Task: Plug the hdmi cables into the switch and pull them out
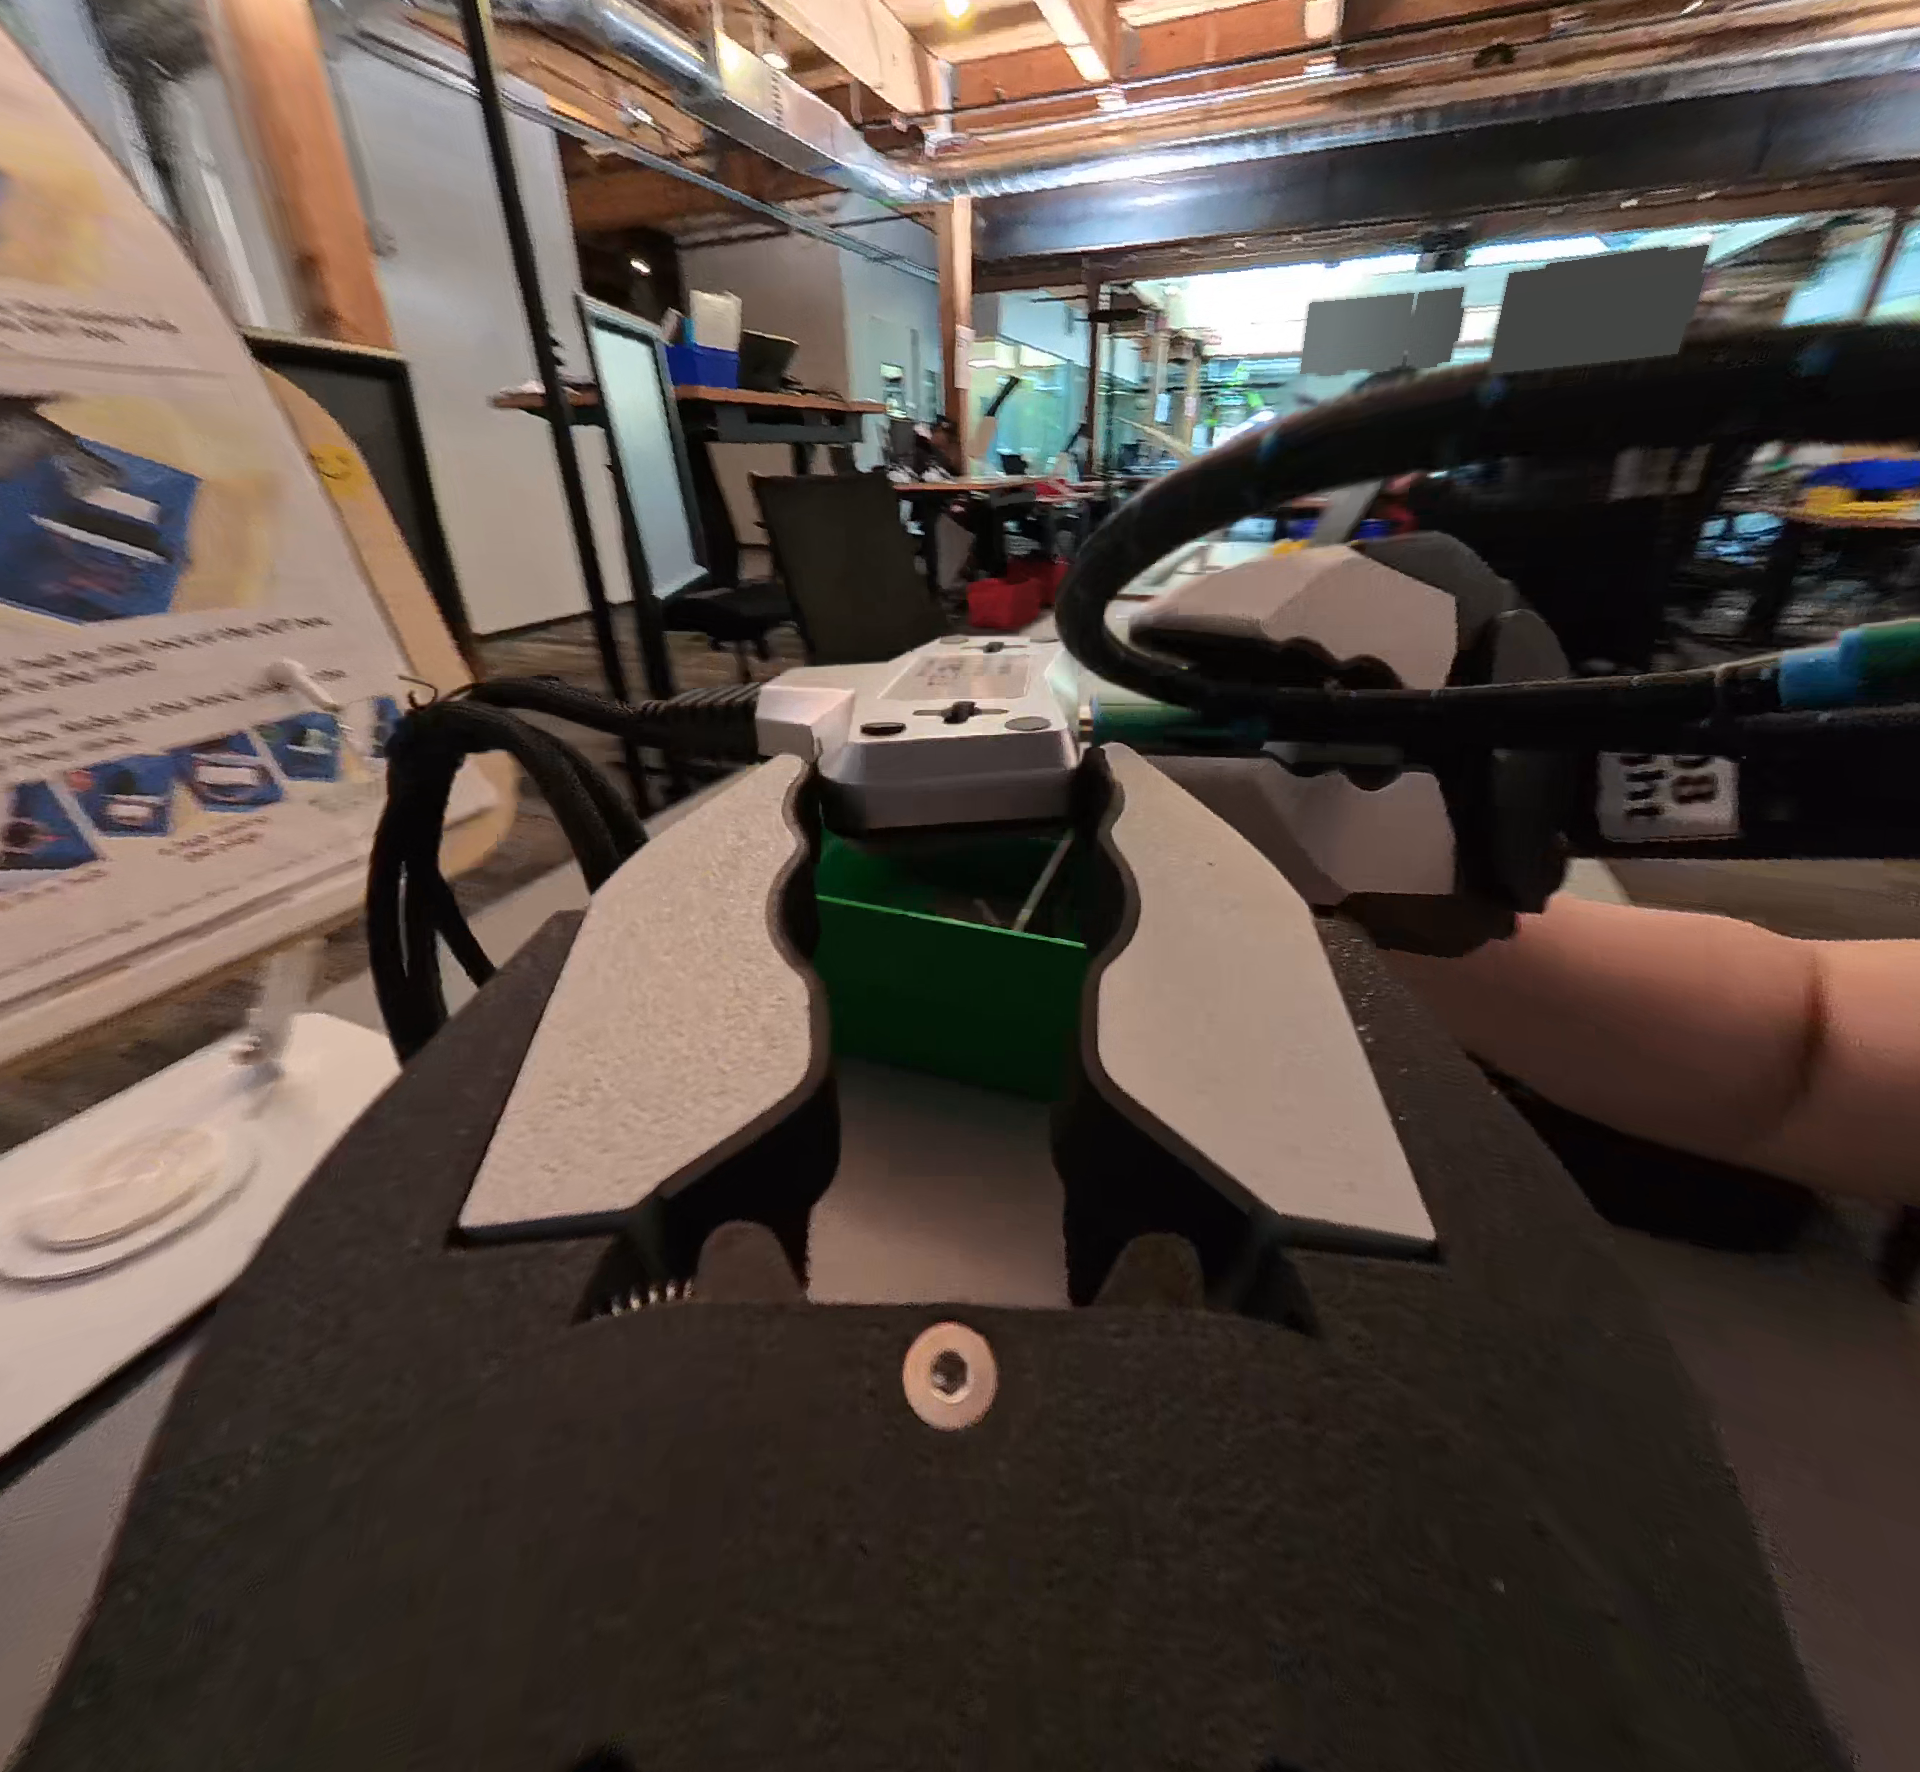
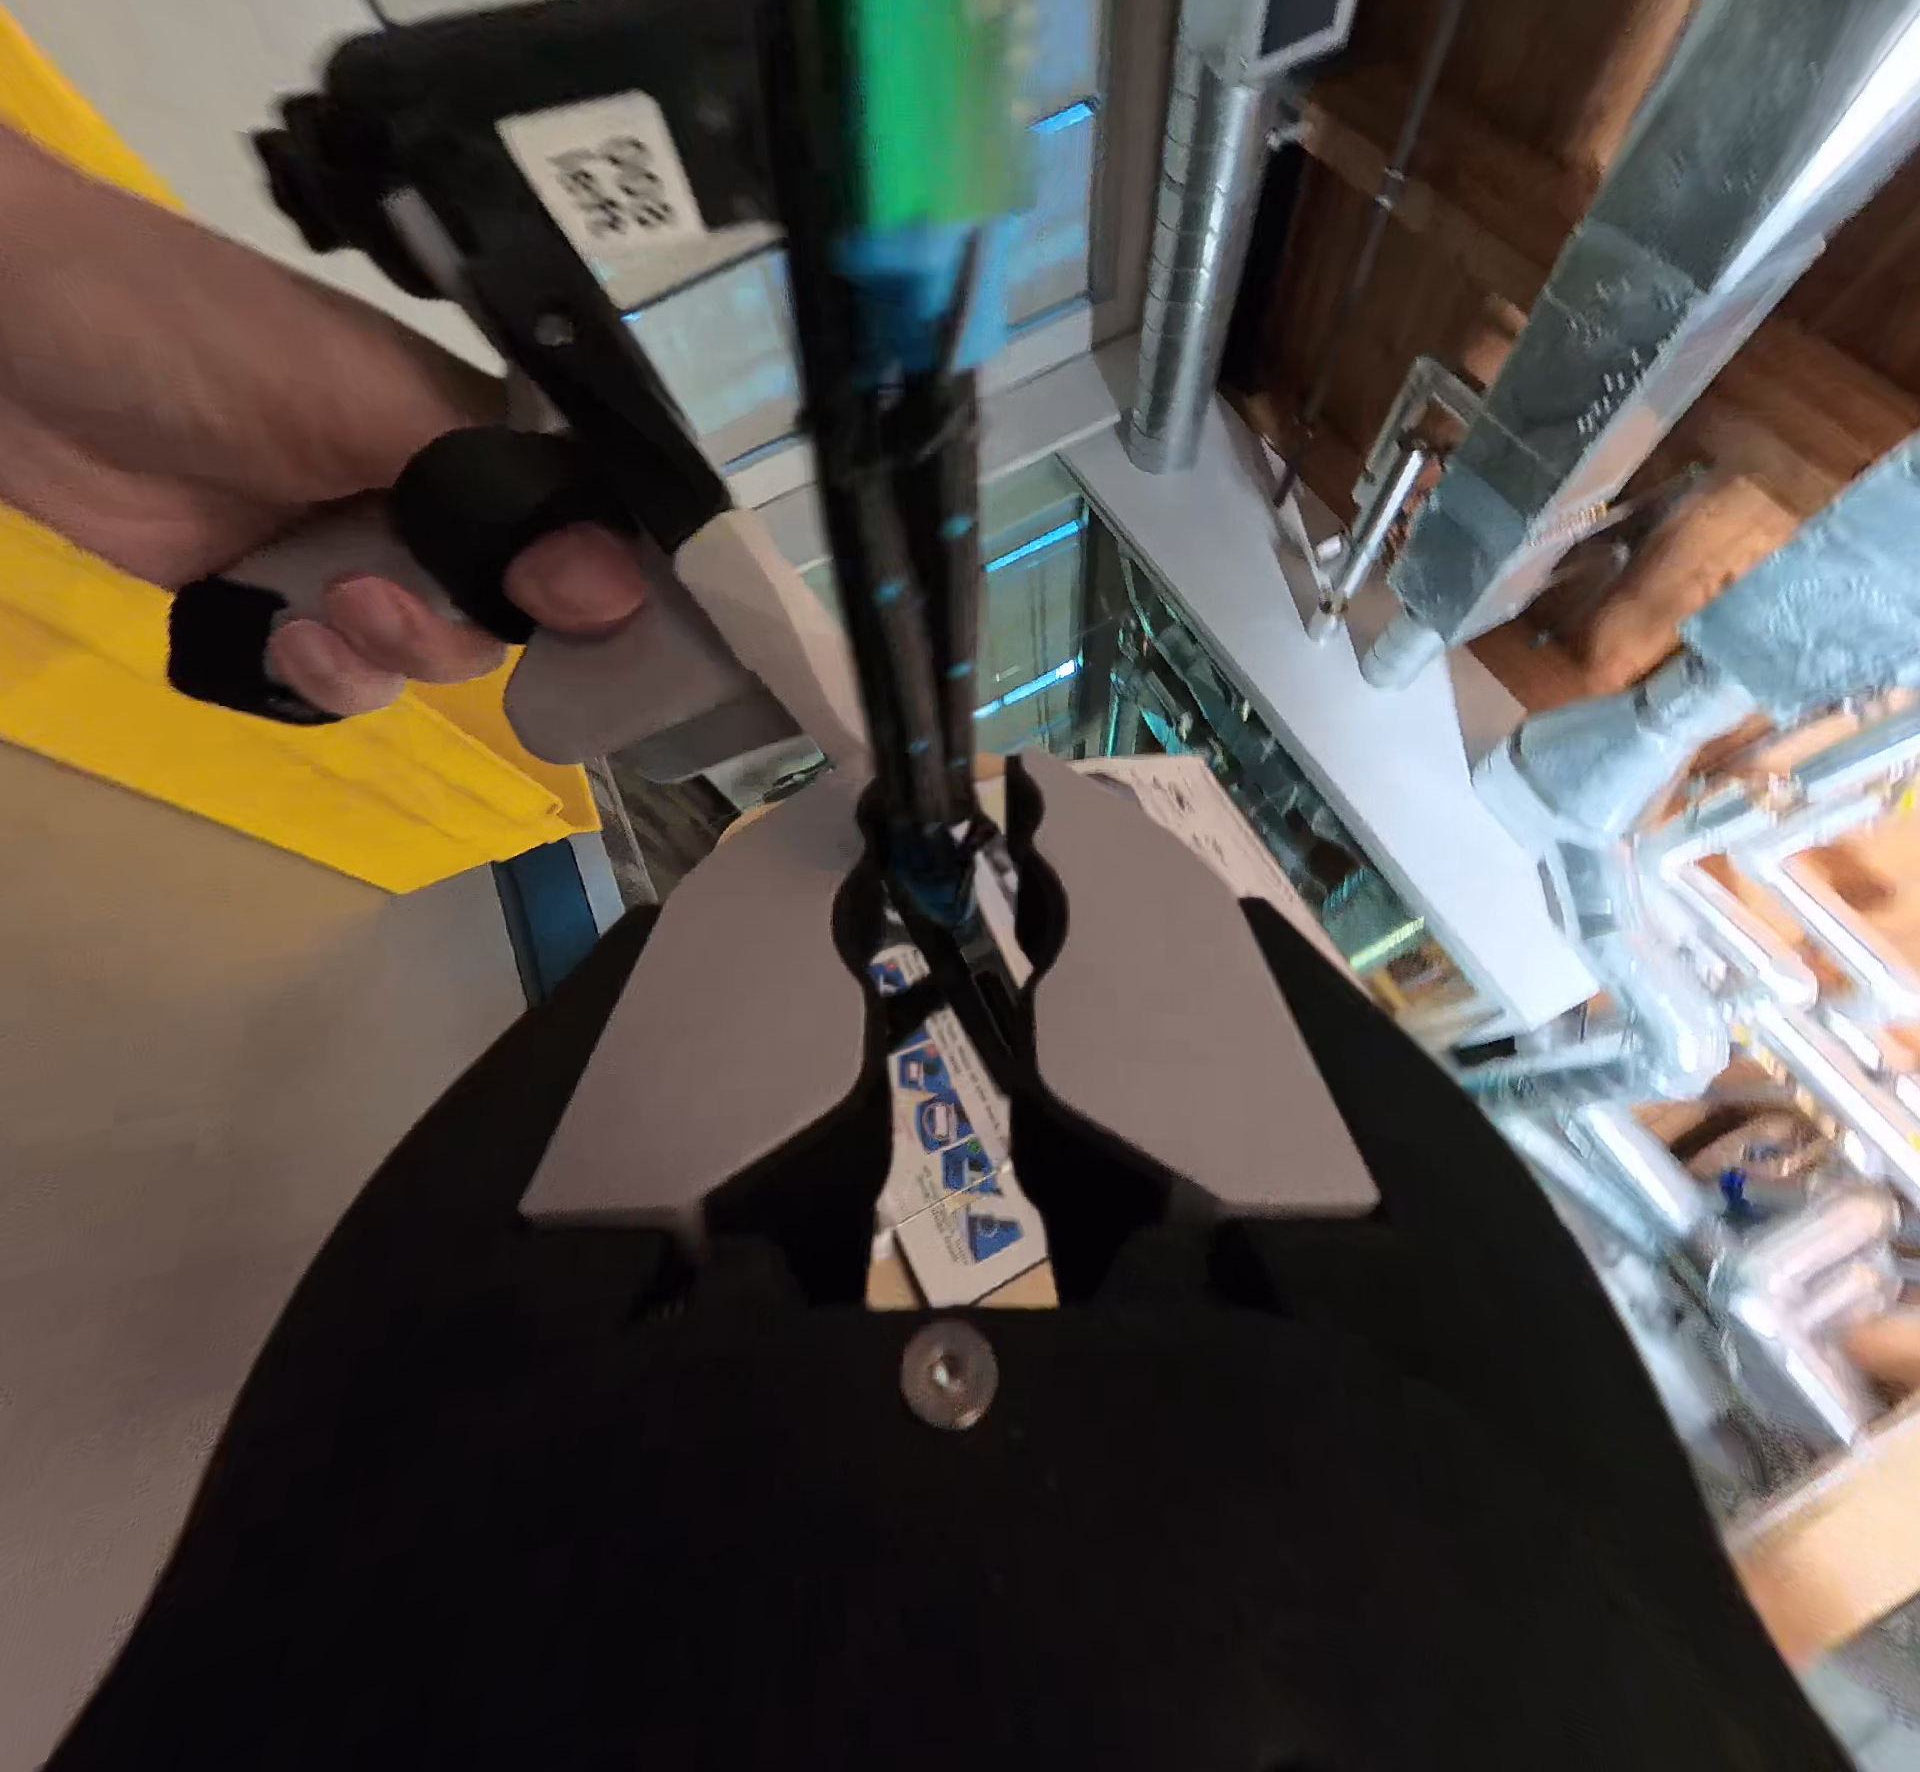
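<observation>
Holding the switch (image 1: 961, 735) clamped in your left tool (image 1: 948, 823), keep it steady. Your right tool (image 2: 940, 849), clenched on the cable (image 2: 920, 579), should drive the green plug (image 1: 1164, 720) straight in.

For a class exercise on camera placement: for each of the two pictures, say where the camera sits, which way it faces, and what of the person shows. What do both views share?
Left wrist view: sits on the left gripper, looking level across the room; its fingers clamp the white switch above a green box; a forearm shows.
Right wrist view: sits on the right gripper, tilted towards ceiling ducts; it grips a black cable; a hand holds the other gripper.
Shared: the cable and the instruction sheet.
</observation>
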